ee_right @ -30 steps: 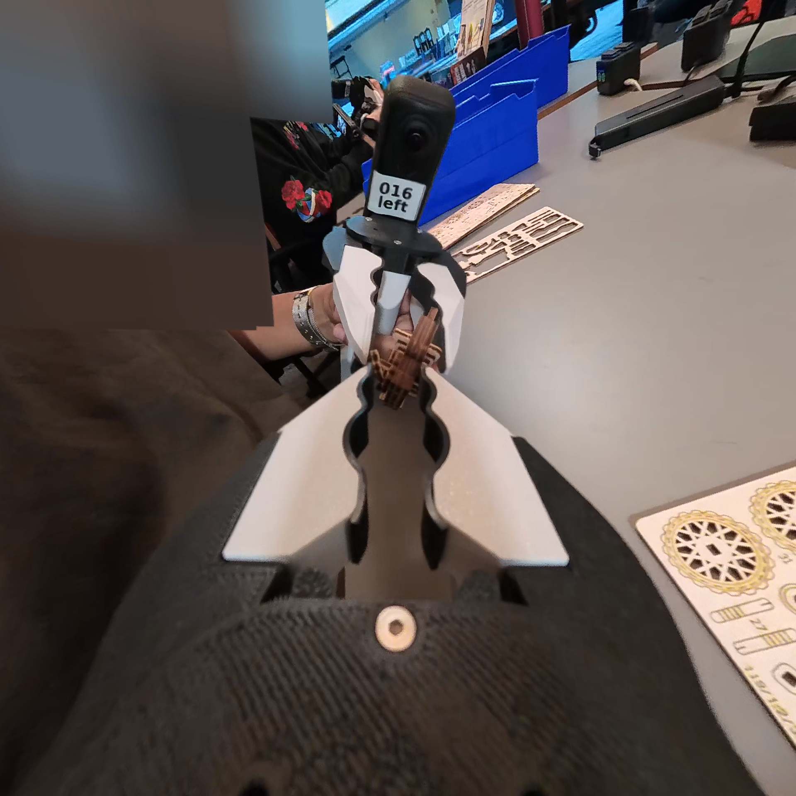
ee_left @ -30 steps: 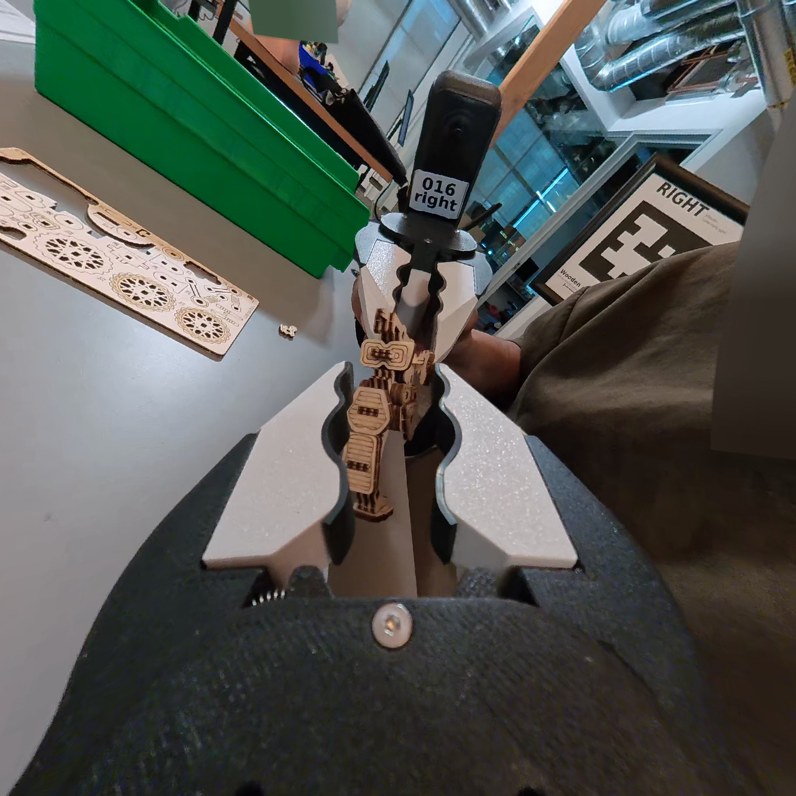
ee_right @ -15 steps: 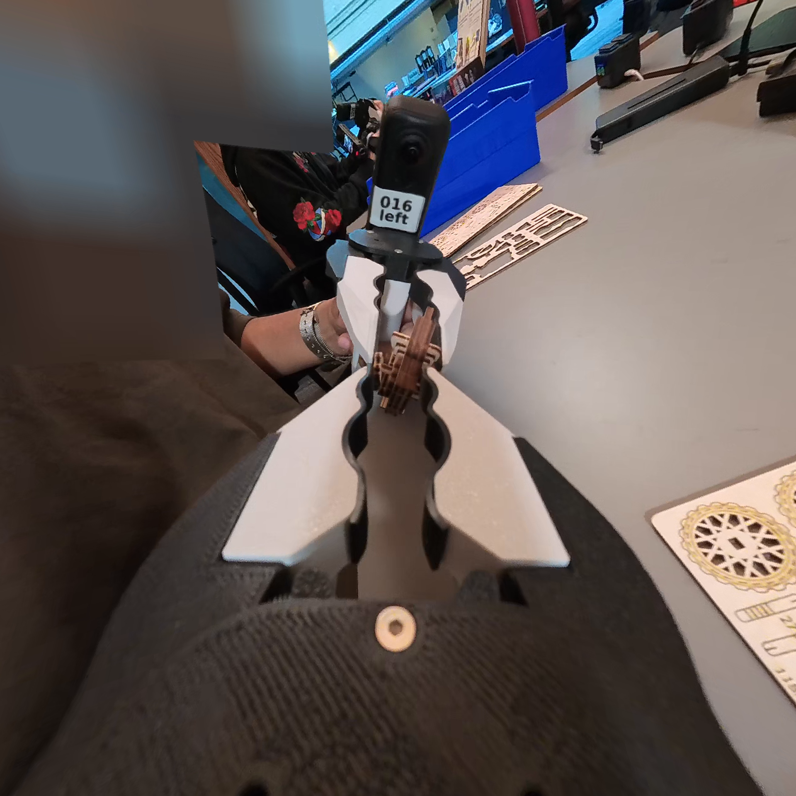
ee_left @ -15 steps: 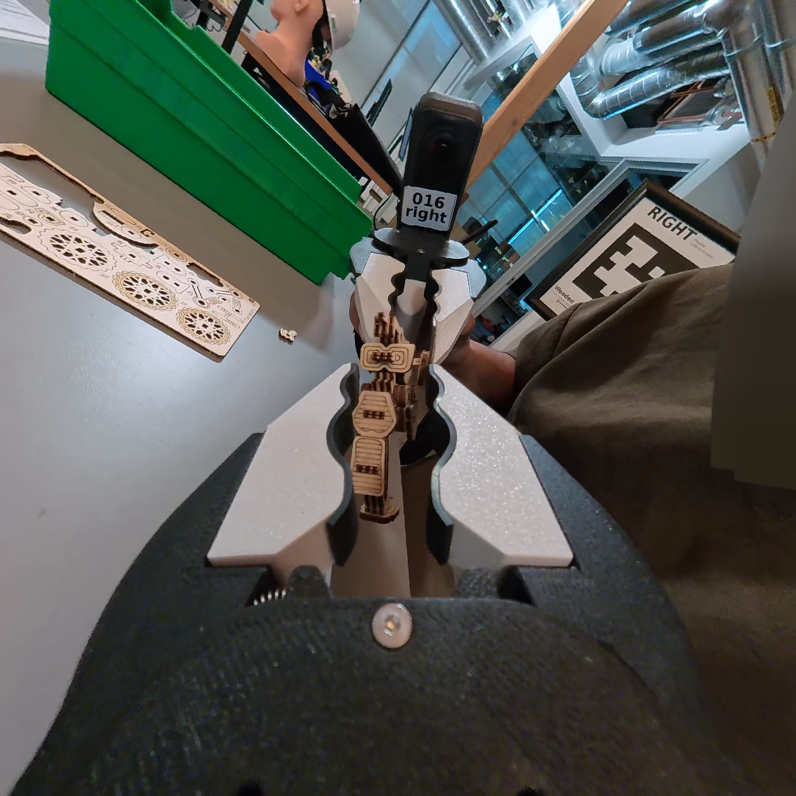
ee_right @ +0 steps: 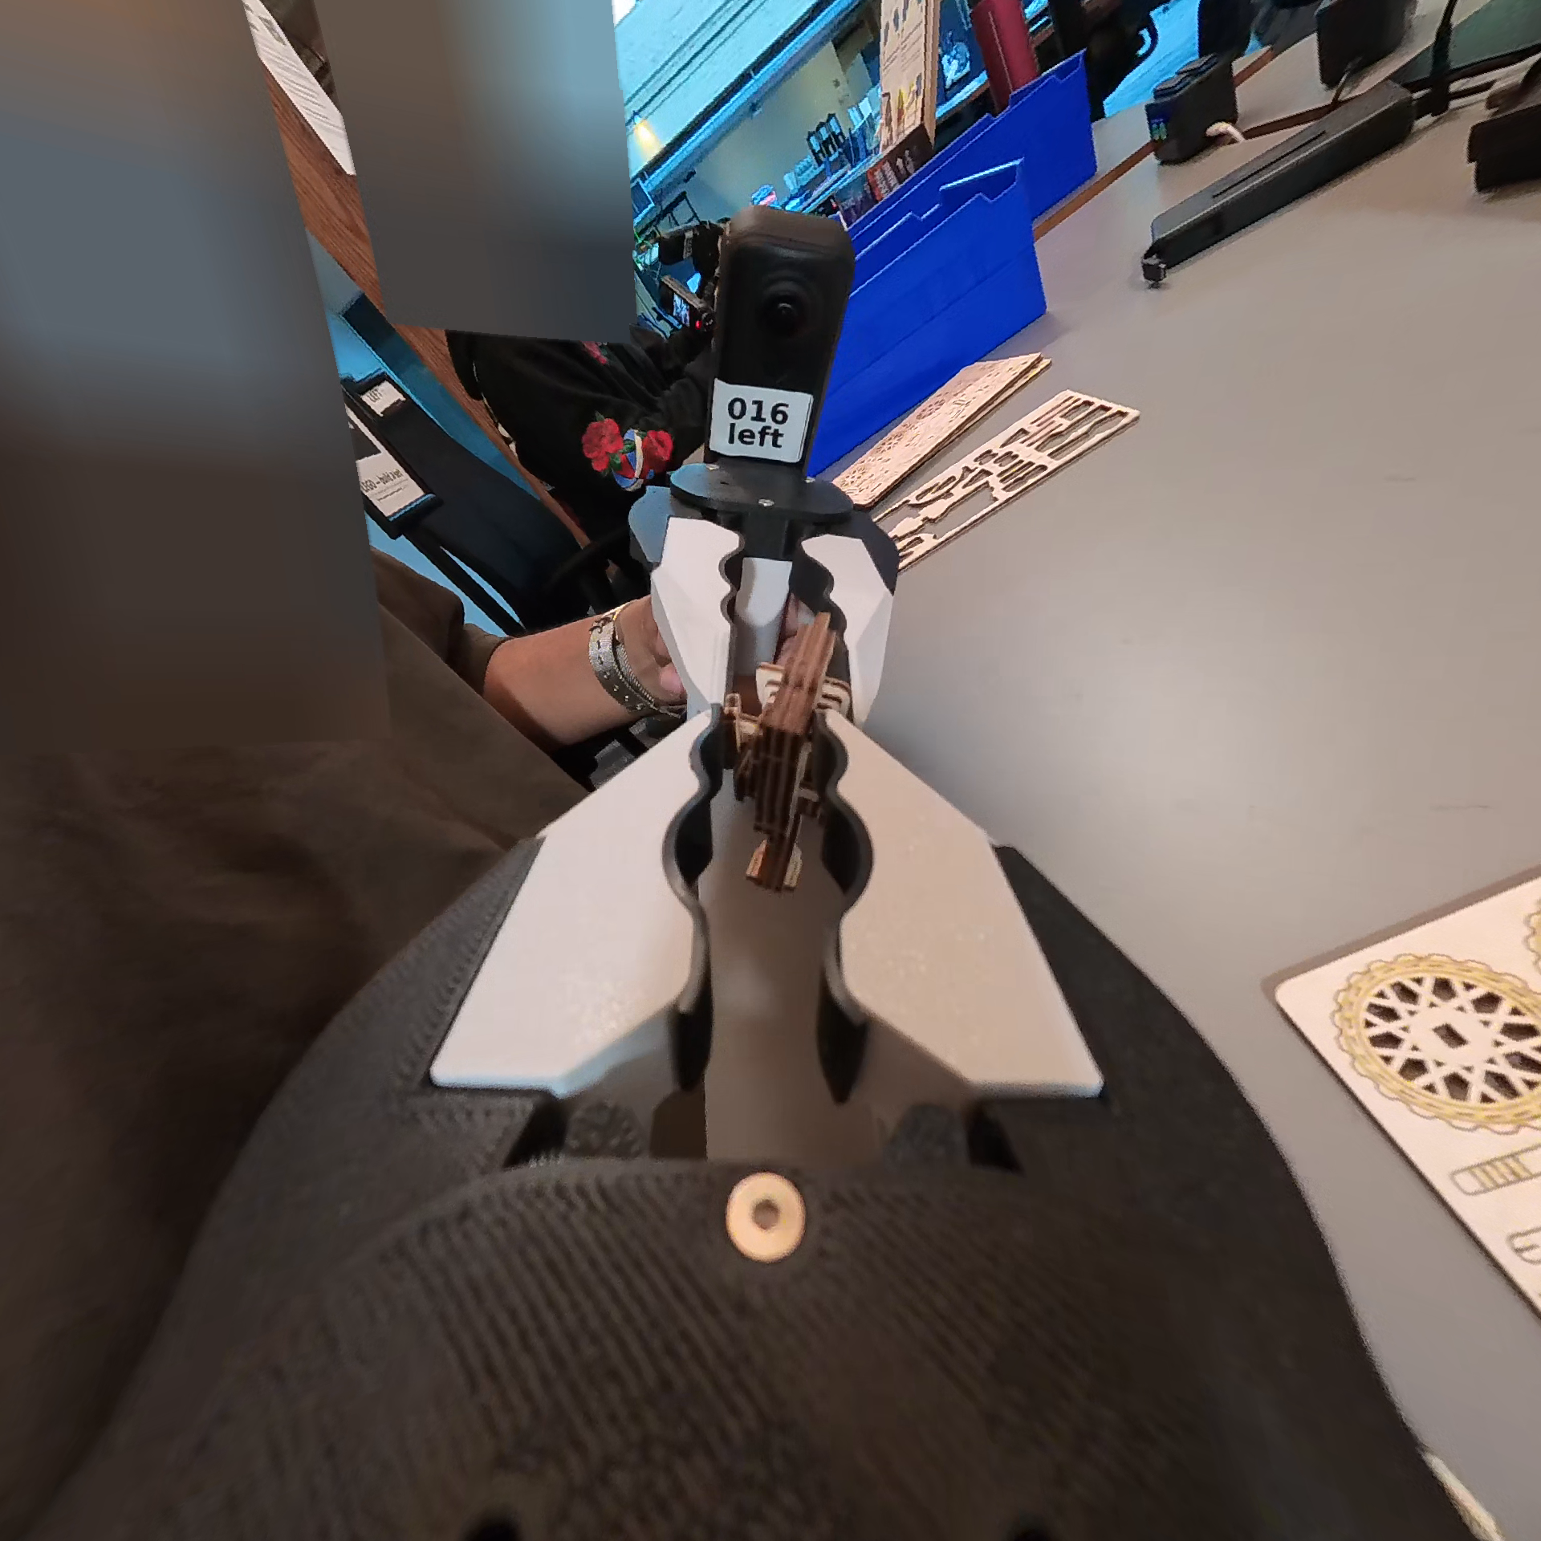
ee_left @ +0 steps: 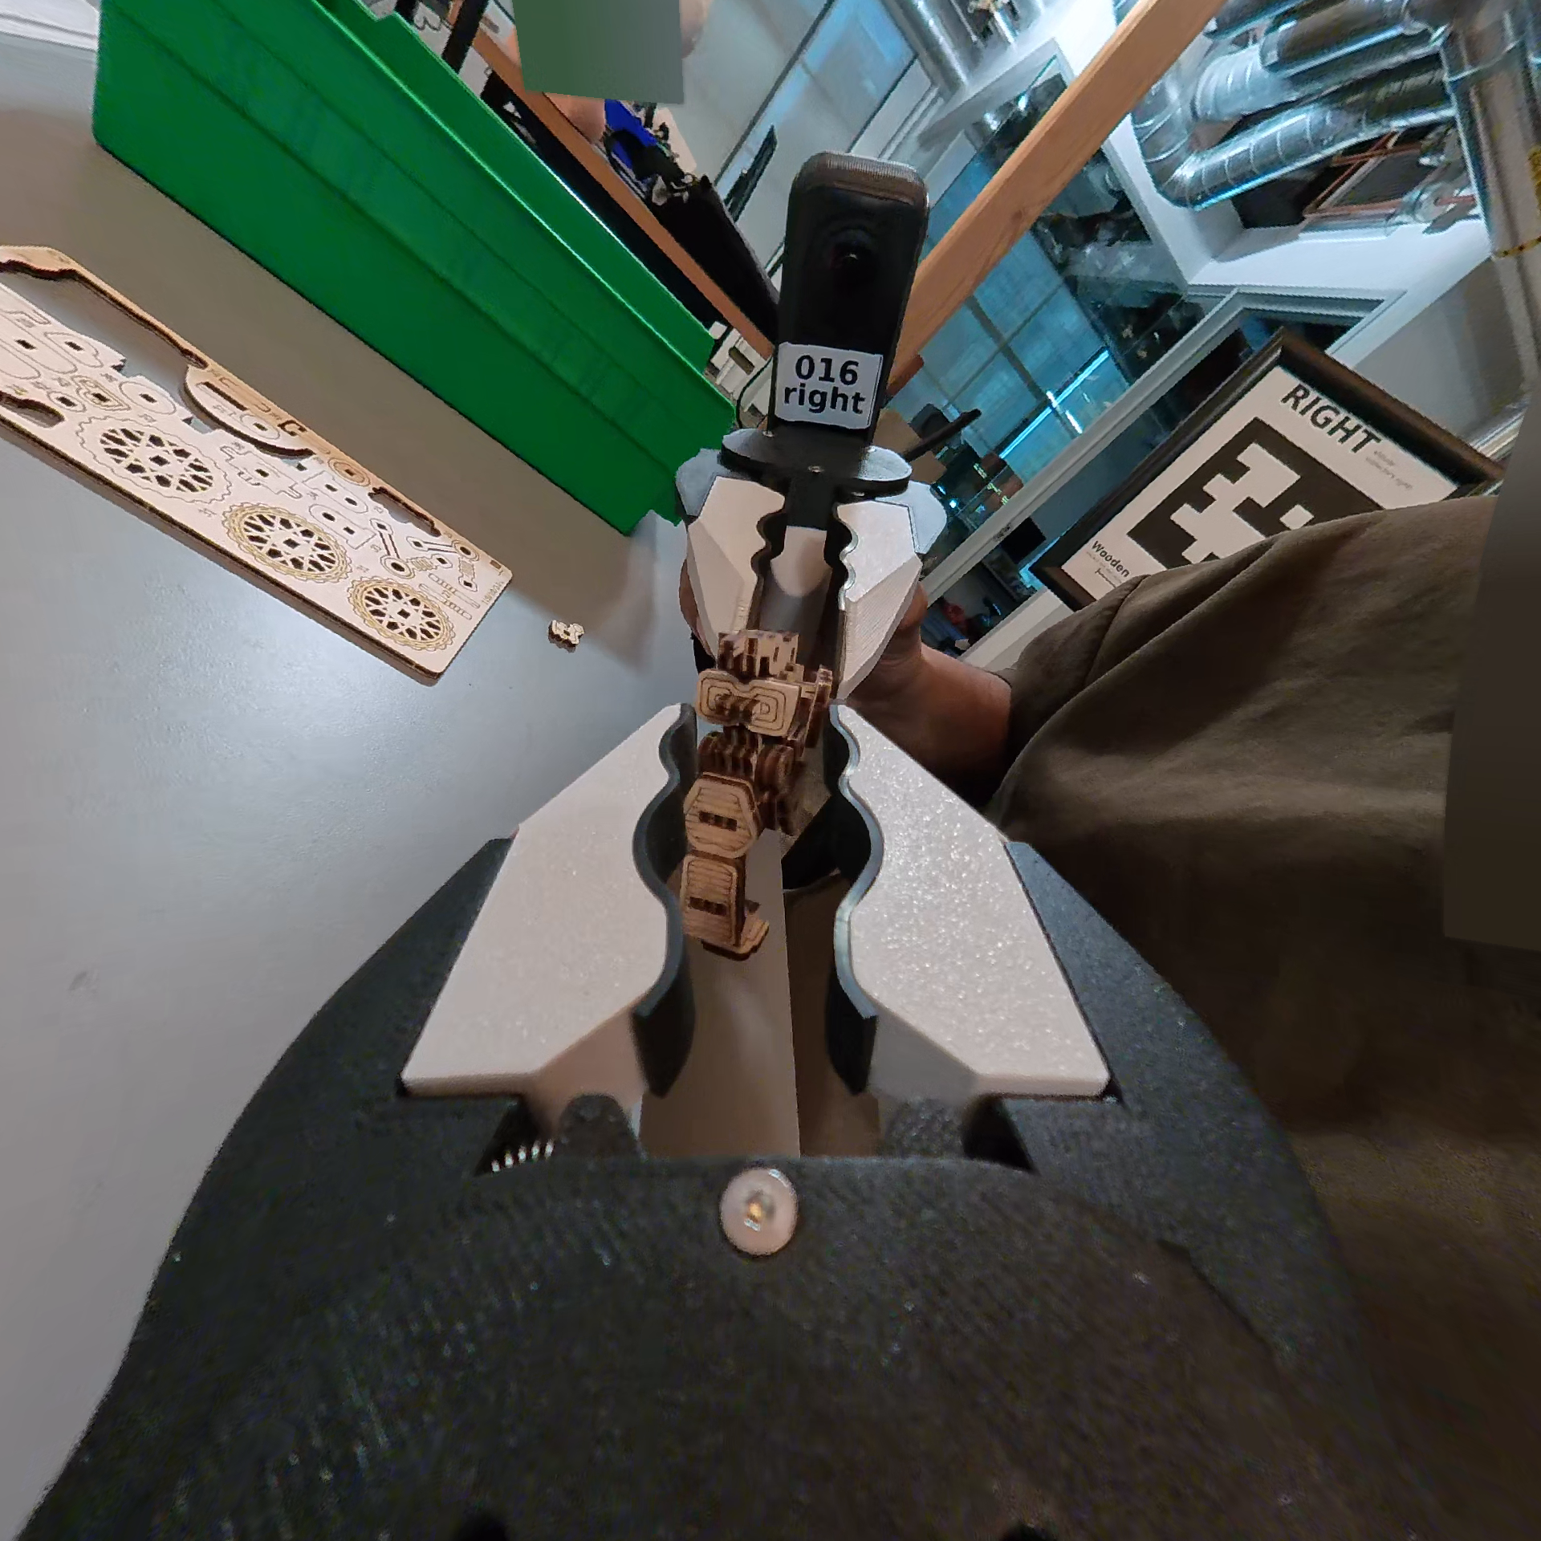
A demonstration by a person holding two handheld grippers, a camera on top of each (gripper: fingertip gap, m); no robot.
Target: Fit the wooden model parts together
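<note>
A small wooden model assembly (ee_left: 734, 800) of layered laser-cut parts is held in the air between both grippers, which face each other tip to tip. My left gripper (ee_left: 755, 717) is shut on it near the fingertips, and one end of the model reaches back between its fingers. My right gripper (ee_right: 771, 725) is also shut on the wooden model (ee_right: 780, 767), with a stepped end poking in between its fingers. The right gripper (ee_left: 784, 659) shows across in the left wrist view, and the left gripper (ee_right: 784, 684) in the right wrist view. Where the parts meet is hidden by the fingers.
On the grey table lie a cut-out wooden parts sheet (ee_left: 233, 484), a tiny loose wooden piece (ee_left: 567, 631) and a green bin (ee_left: 375, 208). Blue bins (ee_right: 942, 275), more parts sheets (ee_right: 1001, 450), a wheel-pattern sheet (ee_right: 1434, 1051) and dark devices (ee_right: 1276, 192) sit elsewhere. A person's sleeve is close by. Only a small space, under 4 cm, lies between the two pairs of fingers.
The two grippers have come closer together. In the right wrist view the wooden model has turned and now reaches farther in between the right fingers.
</note>
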